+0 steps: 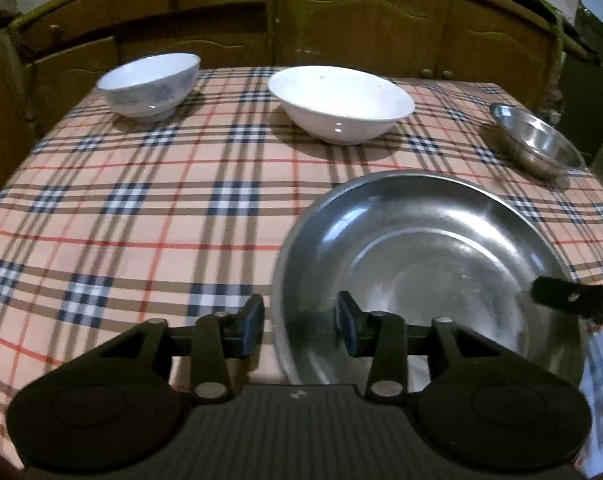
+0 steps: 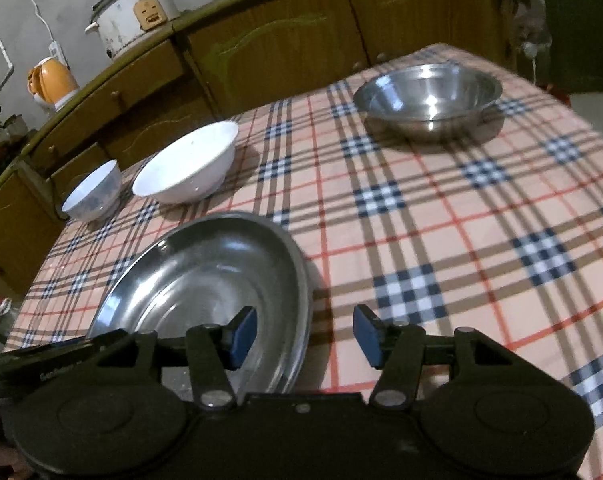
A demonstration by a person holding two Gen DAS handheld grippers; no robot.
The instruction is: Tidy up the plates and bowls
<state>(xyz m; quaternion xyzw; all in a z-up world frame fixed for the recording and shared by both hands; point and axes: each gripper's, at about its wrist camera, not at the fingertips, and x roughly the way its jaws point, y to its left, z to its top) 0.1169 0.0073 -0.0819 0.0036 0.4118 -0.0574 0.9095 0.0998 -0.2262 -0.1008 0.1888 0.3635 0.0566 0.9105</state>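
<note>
Here, both grippers, left gripper (image 1: 299, 326) and right gripper (image 2: 305, 334), stand spread astride opposite rims of the steel plate (image 1: 421, 256) near the tablecloth's (image 1: 141, 208) front edge; thin, stiff, likely slippery, best pinched at the rim.

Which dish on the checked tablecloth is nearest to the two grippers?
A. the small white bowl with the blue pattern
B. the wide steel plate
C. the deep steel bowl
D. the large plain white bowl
B: the wide steel plate lies directly in front of the left gripper and the right gripper, each with one finger over its rim; the other dishes stand further back on the table.
</note>
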